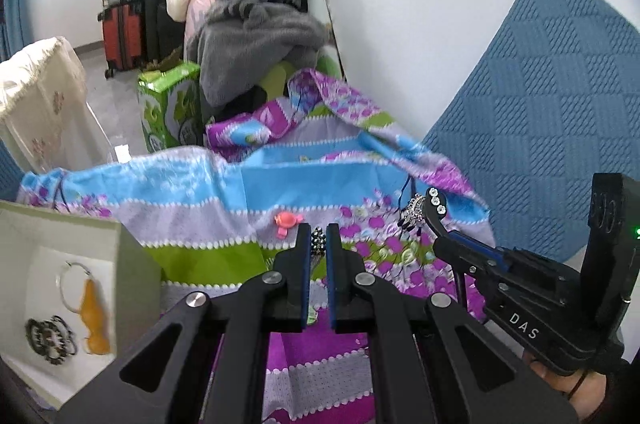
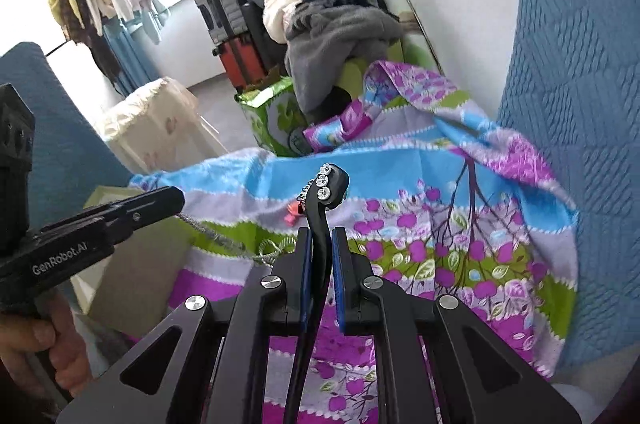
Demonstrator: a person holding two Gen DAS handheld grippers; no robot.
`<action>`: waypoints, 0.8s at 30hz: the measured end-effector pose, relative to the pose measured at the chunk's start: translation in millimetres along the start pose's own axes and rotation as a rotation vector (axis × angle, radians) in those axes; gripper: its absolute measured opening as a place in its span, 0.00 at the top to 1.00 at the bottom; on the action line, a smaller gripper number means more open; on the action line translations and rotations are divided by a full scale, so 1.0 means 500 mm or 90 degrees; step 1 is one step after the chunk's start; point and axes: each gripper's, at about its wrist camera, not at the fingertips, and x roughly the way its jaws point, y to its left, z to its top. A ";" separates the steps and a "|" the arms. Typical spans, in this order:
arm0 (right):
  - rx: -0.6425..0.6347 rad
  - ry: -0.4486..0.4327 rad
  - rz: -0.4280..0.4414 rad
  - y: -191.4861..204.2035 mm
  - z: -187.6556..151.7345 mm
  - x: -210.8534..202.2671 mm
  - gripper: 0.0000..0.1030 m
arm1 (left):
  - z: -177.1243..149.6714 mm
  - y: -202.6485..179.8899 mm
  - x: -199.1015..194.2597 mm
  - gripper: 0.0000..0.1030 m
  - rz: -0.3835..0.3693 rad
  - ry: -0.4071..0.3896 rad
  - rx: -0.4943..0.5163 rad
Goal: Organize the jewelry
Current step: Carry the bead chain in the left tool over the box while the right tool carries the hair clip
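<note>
Ahead of both tools: a flowered cloth (image 1: 224,192) in blue, purple and green bands covers the work surface, bunched into folds at its far side.
Left gripper (image 1: 319,238): jaws drawn narrow on a beaded chain (image 1: 318,242); dark round beads show between the blue pads at the tips, and in the right wrist view the chain (image 2: 224,238) trails from its tip across the cloth.
Right gripper (image 2: 319,244): jaws narrow, clamped on the black stem of a hair clip (image 2: 326,192) whose curved head carries three small clear stones; the clip rises past the fingertips.
Relation of tools: the right gripper (image 1: 434,220) lies to the right of the left one, apart from it, its clip (image 1: 434,202) raised above the cloth with a small sparkly dangling piece just beside the head.
Box (image 1: 132,264): open, pale-walled, at the left gripper's left; inside lie a thin ring with an orange pendant (image 1: 94,320) and a dark beaded bracelet (image 1: 50,340).
Loose item: a small pink clip (image 1: 286,222) on the cloth, just ahead-left of the left fingertips.
Obstacles: the box wall close on the left; a blue quilted cushion (image 1: 552,104) against the white wall on the right.
Beyond the cloth's far edge: a green carton (image 1: 168,112), piled clothes (image 1: 256,36), suitcases (image 1: 124,16).
Open room: flat cloth between the two tools.
</note>
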 end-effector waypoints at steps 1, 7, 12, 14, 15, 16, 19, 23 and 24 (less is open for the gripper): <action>-0.003 -0.004 0.001 0.006 0.007 -0.009 0.92 | 0.009 -0.002 -0.012 0.94 0.000 -0.003 0.002; -0.022 -0.039 0.012 0.046 0.080 -0.063 0.92 | 0.064 0.008 -0.081 0.94 0.020 -0.031 -0.001; -0.042 -0.060 0.036 0.090 0.133 -0.098 0.92 | 0.091 0.019 -0.135 0.94 0.037 -0.054 -0.009; -0.049 -0.066 0.045 0.106 0.147 -0.110 0.92 | 0.100 0.024 -0.158 0.94 0.044 -0.064 -0.013; -0.052 -0.069 0.051 0.116 0.155 -0.115 0.92 | 0.105 0.028 -0.167 0.94 0.049 -0.068 -0.013; -0.055 -0.071 0.055 0.125 0.163 -0.120 0.92 | 0.107 0.030 -0.176 0.94 0.051 -0.072 -0.013; -0.072 -0.080 0.068 0.166 0.186 -0.138 0.92 | 0.120 0.048 -0.216 0.94 0.060 -0.088 -0.017; -0.086 -0.089 0.090 0.221 0.208 -0.156 0.92 | 0.136 0.076 -0.271 0.94 0.088 -0.107 -0.023; -0.089 -0.090 0.094 0.234 0.211 -0.160 0.92 | 0.136 0.085 -0.285 0.94 0.090 -0.110 -0.029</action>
